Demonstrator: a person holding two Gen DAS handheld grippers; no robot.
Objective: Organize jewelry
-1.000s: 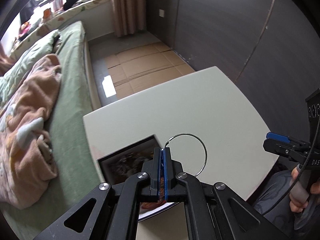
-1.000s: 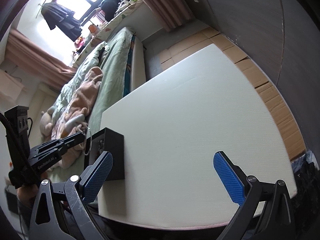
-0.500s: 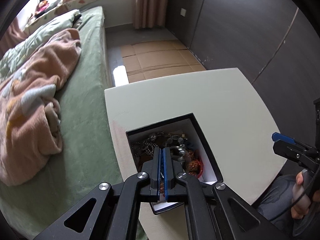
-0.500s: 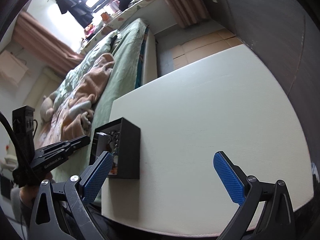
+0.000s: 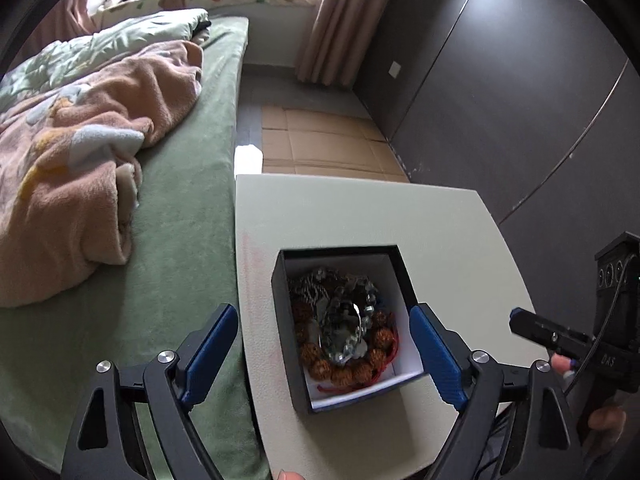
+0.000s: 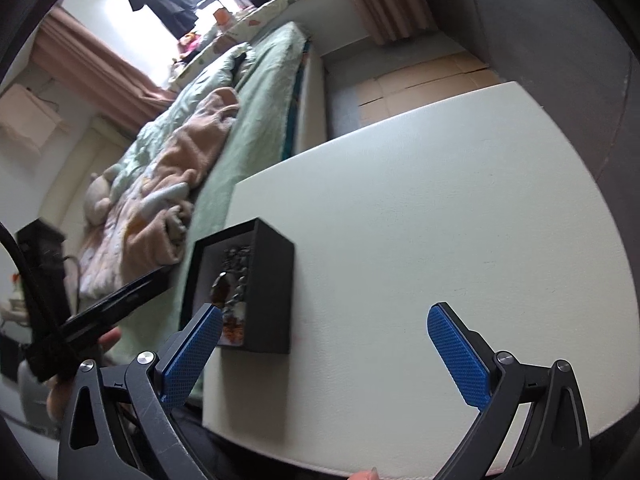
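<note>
A white desk (image 5: 360,216) beside a bed (image 5: 180,200) carries a black jewelry box (image 5: 404,280). The left gripper (image 5: 324,346) spreads wide above it. The right gripper (image 6: 324,352) gapes empty too.

Bare table (image 6: 440,220) right of box (image 6: 272,280)

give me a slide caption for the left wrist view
Open left hand-held gripper poised over a black box of beaded jewelry on a white table.
</note>
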